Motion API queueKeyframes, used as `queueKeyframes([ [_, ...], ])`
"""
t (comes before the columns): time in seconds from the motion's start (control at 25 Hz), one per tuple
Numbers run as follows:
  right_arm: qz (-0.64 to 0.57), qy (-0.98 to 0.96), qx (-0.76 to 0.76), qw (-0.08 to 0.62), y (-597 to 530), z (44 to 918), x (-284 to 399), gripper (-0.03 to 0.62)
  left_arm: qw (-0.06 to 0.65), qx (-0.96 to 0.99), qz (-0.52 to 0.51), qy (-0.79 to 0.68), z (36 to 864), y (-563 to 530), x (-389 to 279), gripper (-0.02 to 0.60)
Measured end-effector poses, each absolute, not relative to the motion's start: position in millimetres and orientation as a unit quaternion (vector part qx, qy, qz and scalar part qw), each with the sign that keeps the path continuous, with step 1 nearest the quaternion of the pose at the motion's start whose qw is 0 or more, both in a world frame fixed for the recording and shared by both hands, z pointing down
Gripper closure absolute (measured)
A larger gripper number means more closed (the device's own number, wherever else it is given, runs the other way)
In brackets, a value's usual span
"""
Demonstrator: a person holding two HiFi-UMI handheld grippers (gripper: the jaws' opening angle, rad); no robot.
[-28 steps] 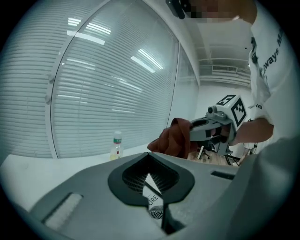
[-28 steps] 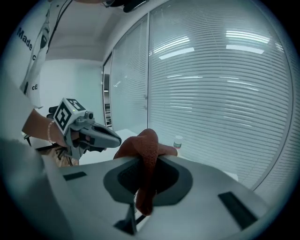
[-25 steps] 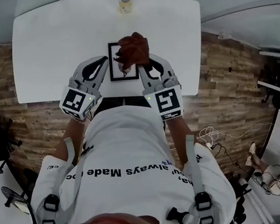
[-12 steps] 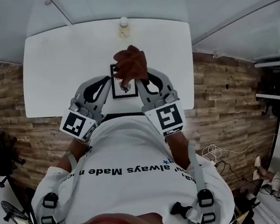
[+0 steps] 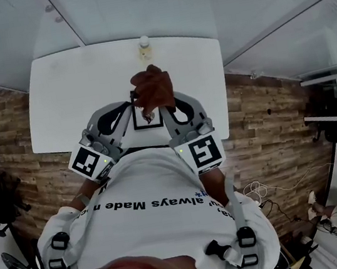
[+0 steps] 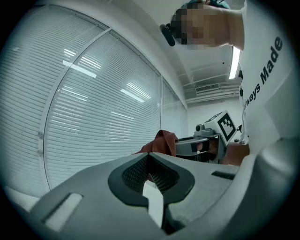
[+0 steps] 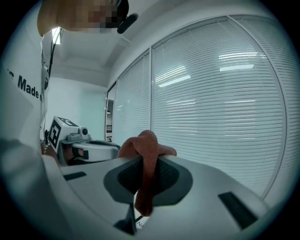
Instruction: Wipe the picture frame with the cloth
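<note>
A small black picture frame with a white mat stands over the near edge of the white table. My left gripper is at the frame's left side, and a white sliver of the frame sits between its jaws. A reddish-brown cloth covers the frame's top right. My right gripper is shut on the cloth, which bunches above the jaws and hangs down between them. From the left gripper view, the cloth and the right gripper lie just ahead.
A small bottle stands at the table's far edge, behind the frame. Window blinds fill the background of both gripper views. A wood floor lies on both sides of the table, and the person's white shirt fills the foreground.
The head view has shifted, so table and frame sit lower in the picture. Both grippers stay at the frame; the cloth has slid slightly toward the frame's top.
</note>
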State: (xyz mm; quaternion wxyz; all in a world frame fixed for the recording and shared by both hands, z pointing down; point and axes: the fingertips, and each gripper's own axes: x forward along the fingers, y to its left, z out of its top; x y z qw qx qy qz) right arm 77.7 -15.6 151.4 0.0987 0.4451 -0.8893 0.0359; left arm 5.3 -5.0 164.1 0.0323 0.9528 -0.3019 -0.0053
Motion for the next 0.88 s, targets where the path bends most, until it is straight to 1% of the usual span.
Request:
queueKeyframes([
  [0.24,0.035,-0.885,0.456,0.087,-17,150,82,0.579,0.041,0.951,-0.018,-0.306,159,-3,3,0.578],
  [0.88,0.028,-0.885,0.456,0.088,-27,146,82,0.579,0.039,0.953,-0.020,-0.299,159,-9,9,0.578],
])
